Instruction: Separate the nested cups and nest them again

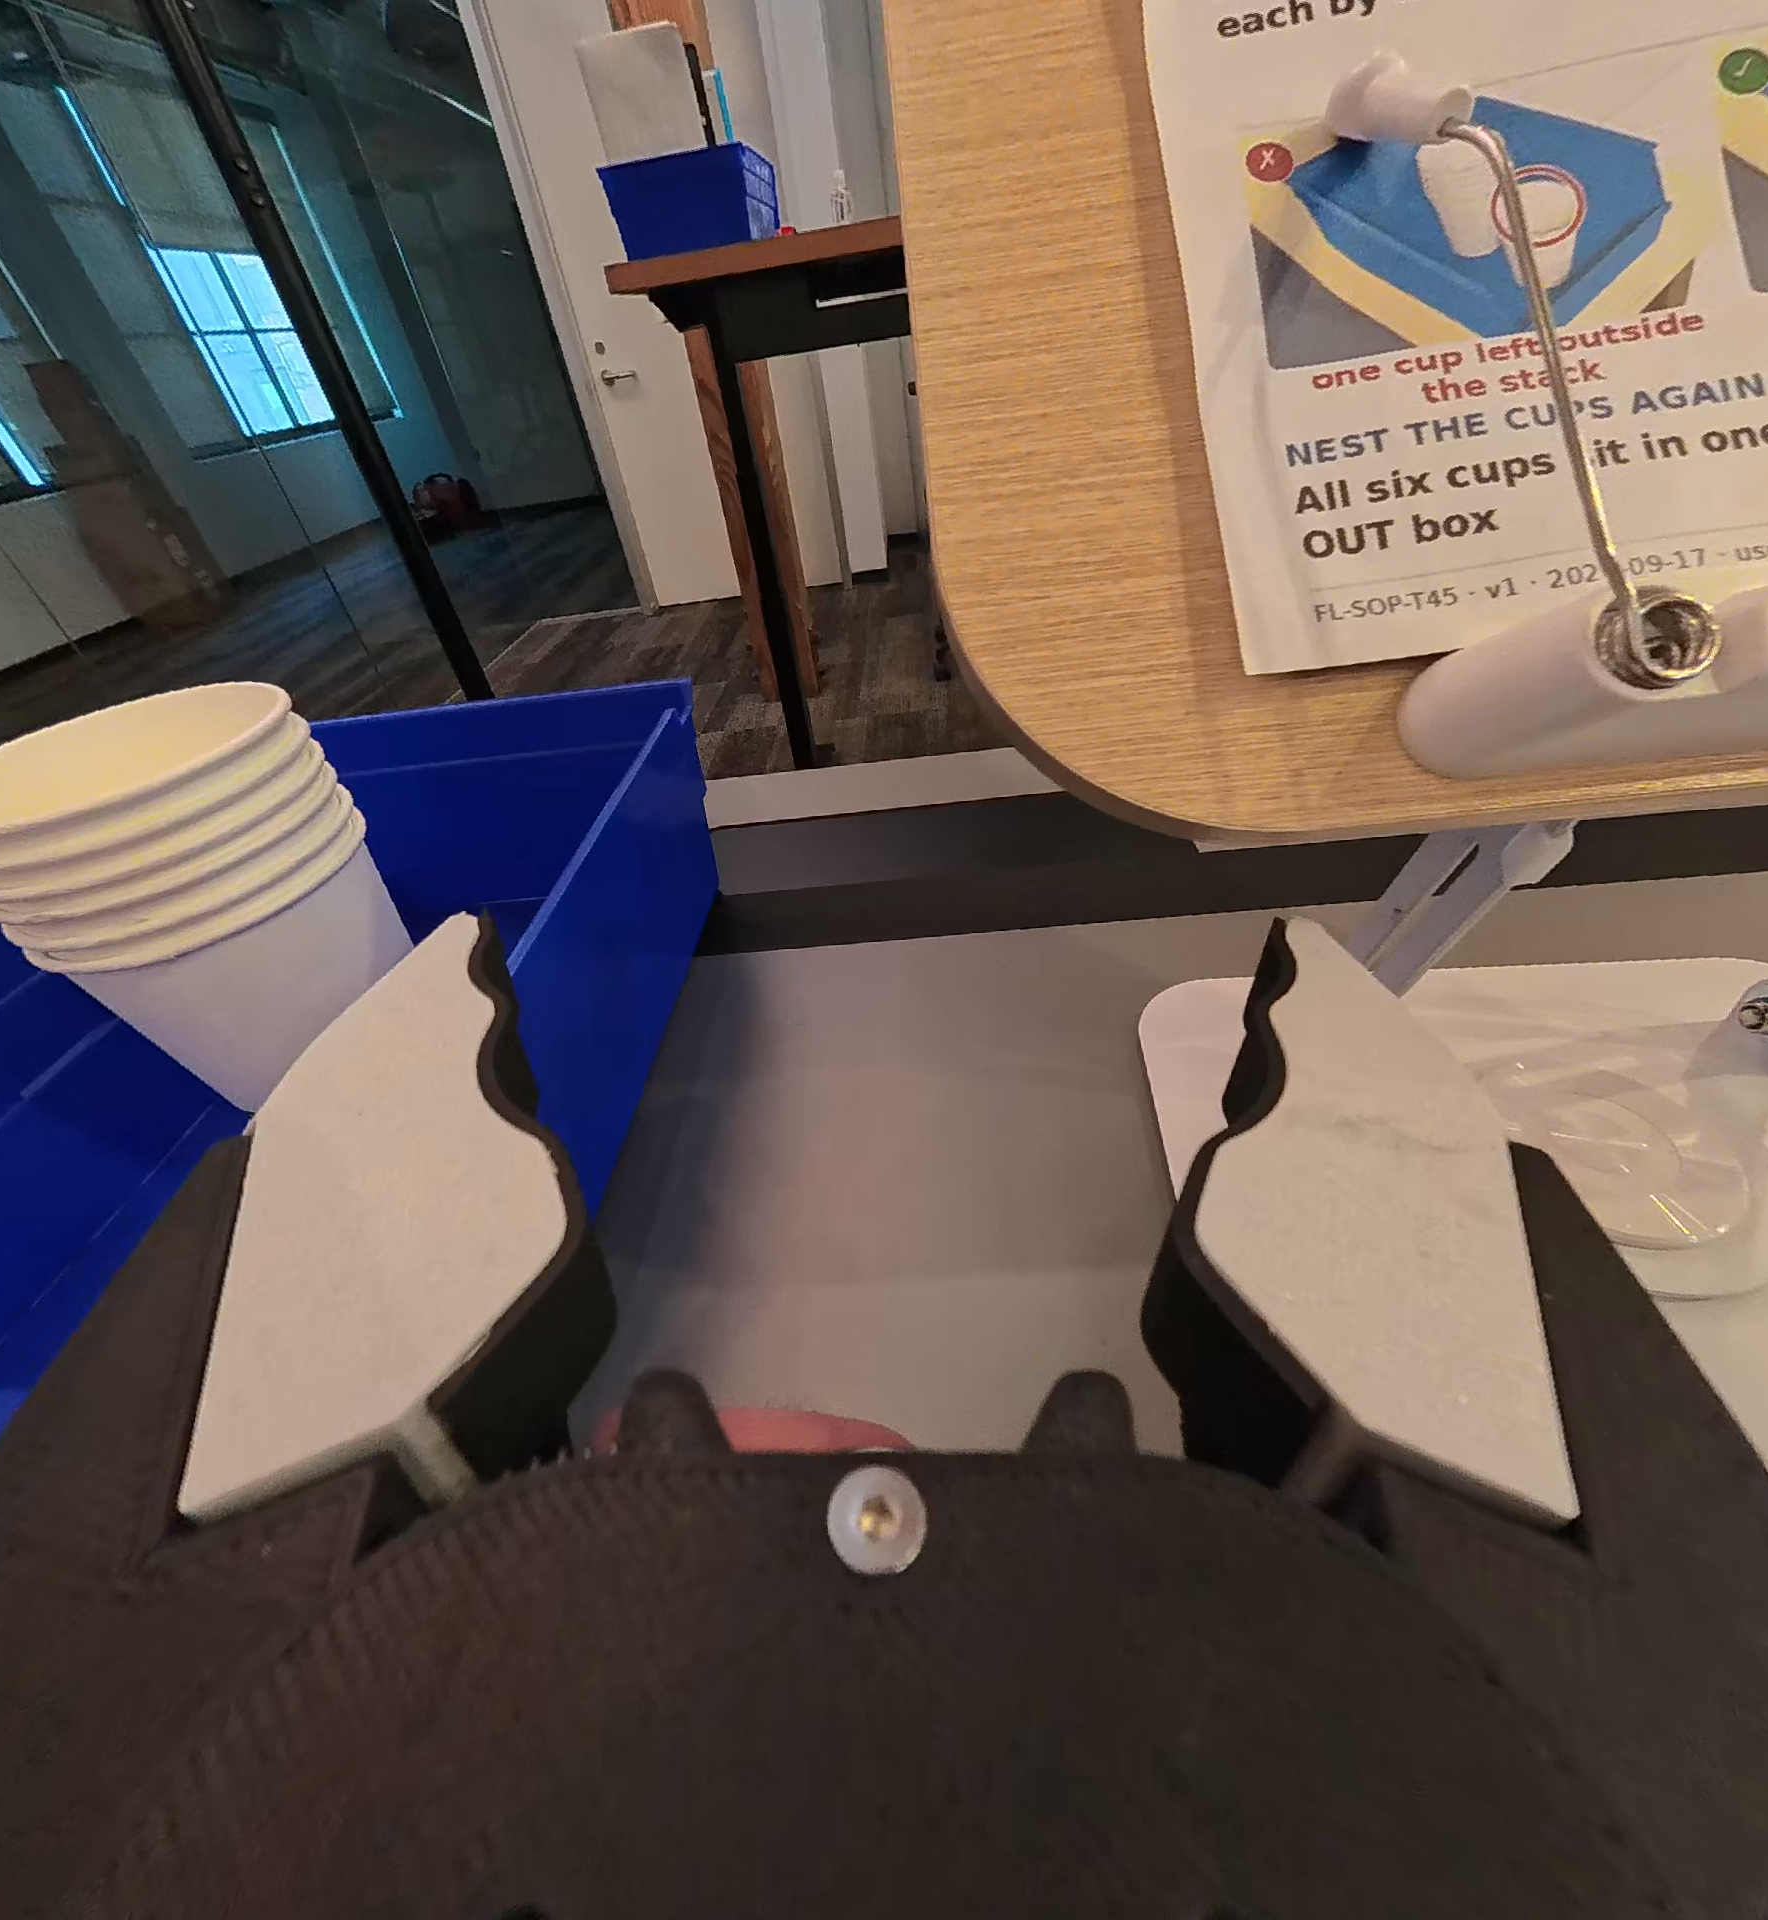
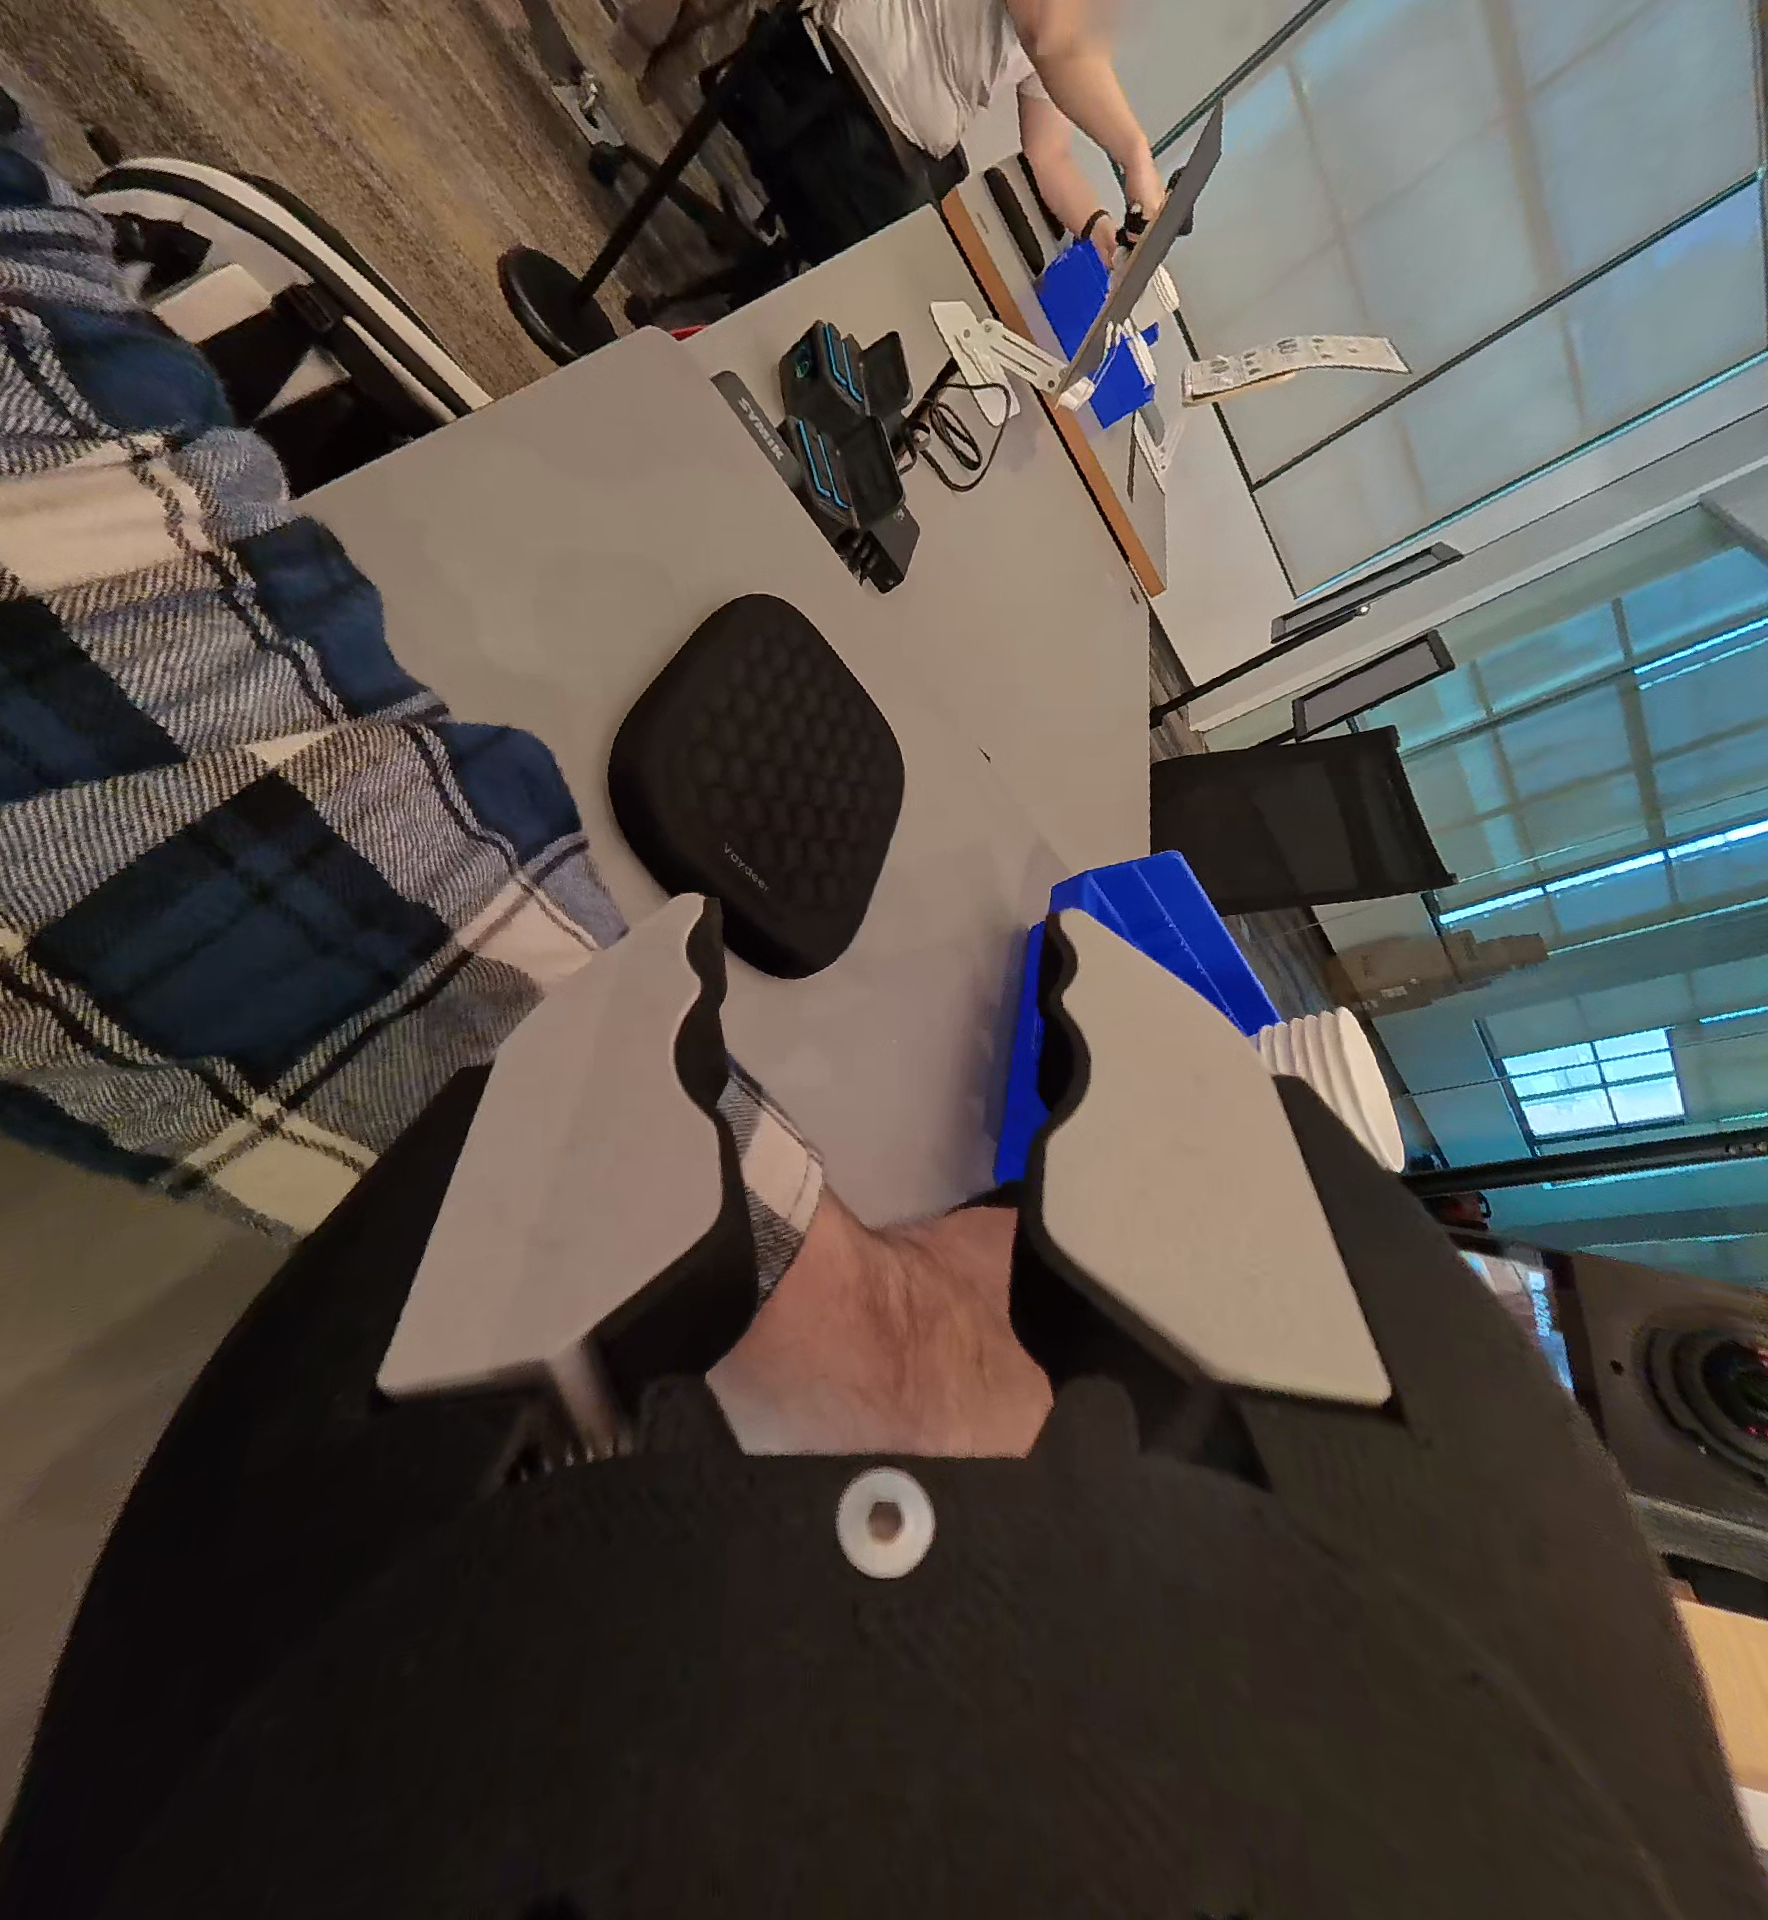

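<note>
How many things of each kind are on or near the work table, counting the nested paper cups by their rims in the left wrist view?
White paper cups, nested in one stack: 6
Blue bins near the grippers: 1
Black square pads: 1
Grippers, left gripper and right gripper, both open and empty: 2
Total: 10

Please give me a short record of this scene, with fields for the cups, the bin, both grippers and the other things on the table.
cups: white paper cups, nested in one stack, upright
bin: blue bin, holds the stack
left gripper: jaws wide apart, nothing between them, right of the bin
right gripper: jaws apart, nothing between them
table: grey table
other things: black pad; wooden board with instruction sheet
</note>
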`<state>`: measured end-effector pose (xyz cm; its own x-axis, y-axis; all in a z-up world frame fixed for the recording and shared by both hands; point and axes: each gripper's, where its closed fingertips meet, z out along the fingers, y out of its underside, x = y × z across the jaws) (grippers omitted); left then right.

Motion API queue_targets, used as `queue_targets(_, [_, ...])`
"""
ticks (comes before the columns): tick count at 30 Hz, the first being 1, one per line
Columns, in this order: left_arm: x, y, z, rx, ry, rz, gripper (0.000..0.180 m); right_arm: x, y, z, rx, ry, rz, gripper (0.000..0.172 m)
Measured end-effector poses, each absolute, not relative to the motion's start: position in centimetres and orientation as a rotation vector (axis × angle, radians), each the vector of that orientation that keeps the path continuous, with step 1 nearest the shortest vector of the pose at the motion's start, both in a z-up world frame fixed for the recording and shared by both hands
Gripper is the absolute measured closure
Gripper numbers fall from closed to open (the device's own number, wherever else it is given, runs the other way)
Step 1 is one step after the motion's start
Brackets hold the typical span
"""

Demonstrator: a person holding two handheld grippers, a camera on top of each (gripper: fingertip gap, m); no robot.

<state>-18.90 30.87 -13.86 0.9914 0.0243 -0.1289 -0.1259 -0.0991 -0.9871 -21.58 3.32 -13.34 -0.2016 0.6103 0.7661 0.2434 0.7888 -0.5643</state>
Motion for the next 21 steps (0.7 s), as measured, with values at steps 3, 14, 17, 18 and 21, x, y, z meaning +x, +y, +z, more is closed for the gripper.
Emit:
queue_targets(3, [-18.9, 30.9, -13.9, -1.668, 0.076, 0.127, 0.05, -21.5, 4.1, -13.5, -0.72, -1.781, 0.401, 0.113])
queue_targets(14, [-19.3, 30.9, -14.0, -1.671, 0.064, 0.122, 0.05, -19.3, 3.6, -10.8, -0.685, -1.718, 0.432, 0.11])
queue_targets(17, [-19.5, 30.8, -13.9, -1.669, 0.057, 0.119, 0.05, -17.9, 4.7, -10.7, -0.741, -1.656, 0.463, 0.11])
queue_targets(18, [-19.6, 30.8, -13.8, -1.669, 0.055, 0.119, 0.05, -17.3, 5.1, -10.9, -0.764, -1.635, 0.465, 0.109])
queue_targets(21, [-19.9, 30.8, -13.8, -1.668, 0.049, 0.118, 0.05, -14.4, 7.2, -11.7, -0.871, -1.535, 0.454, 0.107])
